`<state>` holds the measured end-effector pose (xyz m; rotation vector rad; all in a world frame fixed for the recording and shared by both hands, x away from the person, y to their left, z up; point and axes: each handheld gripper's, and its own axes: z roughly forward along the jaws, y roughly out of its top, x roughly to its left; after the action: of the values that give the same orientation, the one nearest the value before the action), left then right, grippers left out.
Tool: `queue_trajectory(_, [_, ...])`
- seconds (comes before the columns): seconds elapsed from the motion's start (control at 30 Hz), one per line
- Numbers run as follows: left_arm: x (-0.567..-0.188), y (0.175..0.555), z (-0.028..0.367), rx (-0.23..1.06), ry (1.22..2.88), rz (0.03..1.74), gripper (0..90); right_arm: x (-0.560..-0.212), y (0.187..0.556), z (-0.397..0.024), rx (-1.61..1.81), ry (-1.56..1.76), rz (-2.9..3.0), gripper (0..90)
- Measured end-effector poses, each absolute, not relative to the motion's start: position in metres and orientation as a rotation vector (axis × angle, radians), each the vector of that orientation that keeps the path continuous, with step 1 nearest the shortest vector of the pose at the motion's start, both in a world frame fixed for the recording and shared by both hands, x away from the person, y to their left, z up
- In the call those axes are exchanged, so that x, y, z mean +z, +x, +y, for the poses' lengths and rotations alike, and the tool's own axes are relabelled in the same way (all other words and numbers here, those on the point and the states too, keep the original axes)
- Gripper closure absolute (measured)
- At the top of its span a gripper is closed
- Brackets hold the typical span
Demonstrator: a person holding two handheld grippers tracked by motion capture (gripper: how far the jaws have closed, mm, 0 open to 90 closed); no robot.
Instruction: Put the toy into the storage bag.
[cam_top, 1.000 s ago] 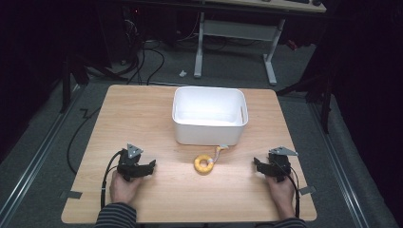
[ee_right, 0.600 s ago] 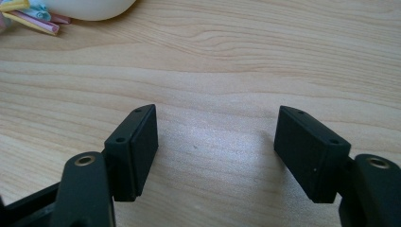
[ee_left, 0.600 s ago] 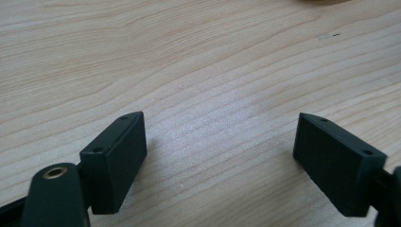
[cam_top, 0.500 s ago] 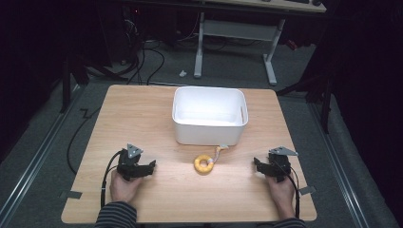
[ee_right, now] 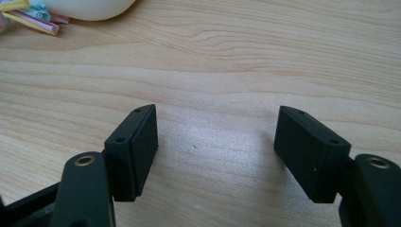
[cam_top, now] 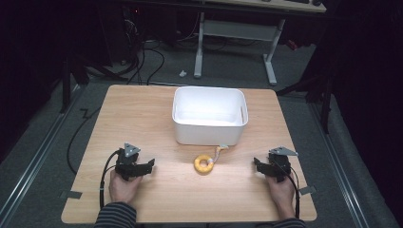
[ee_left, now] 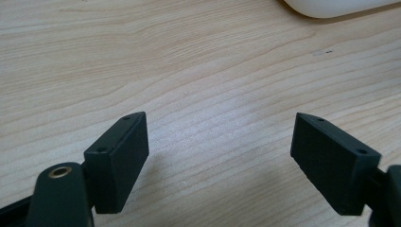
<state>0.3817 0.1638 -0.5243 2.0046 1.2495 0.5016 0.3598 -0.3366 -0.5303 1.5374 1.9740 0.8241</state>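
Observation:
A yellow ring-shaped roll [cam_top: 204,164] with a short pale tail lies on the wooden table [cam_top: 142,114], just in front of a white bin [cam_top: 209,116]. My left gripper [cam_top: 151,165] rests on the table at the near left, held by a hand, jaws wide apart over bare wood [ee_left: 220,137]. My right gripper [cam_top: 256,165] rests at the near right, also open with nothing between its jaws [ee_right: 215,137]. The roll lies between the two grippers, apart from both. In the right gripper view, the bin's rounded corner [ee_right: 90,9] and coloured strips [ee_right: 33,19] sit at the top left.
The white bin looks empty and stands at the middle back of the table. Beyond the table is a grey floor with cables [cam_top: 147,61] and the legs of a white desk frame [cam_top: 268,61]. Tape tabs [cam_top: 71,194] mark the near table corners.

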Motion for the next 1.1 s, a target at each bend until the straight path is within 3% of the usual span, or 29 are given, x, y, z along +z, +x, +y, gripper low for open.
queue_trajectory(0.33, [-0.509, 0.377, 0.154, 0.410, 2.007, 1.176, 23.5, -0.530, 0.360, -0.337, 0.825, 1.538, 1.974, 31.5])
queue_trajectory(0.4, [-0.508, 0.376, 0.152, 0.402, 2.009, 1.161, 27.0, -0.530, 0.360, -0.337, 0.824, 1.537, 1.974, 31.5])
queue_trajectory(1.1, [-0.489, 0.380, 0.100, 0.359, 2.120, 1.001, 32.7, -0.530, 0.360, -0.337, 0.824, 1.537, 1.974, 31.5])
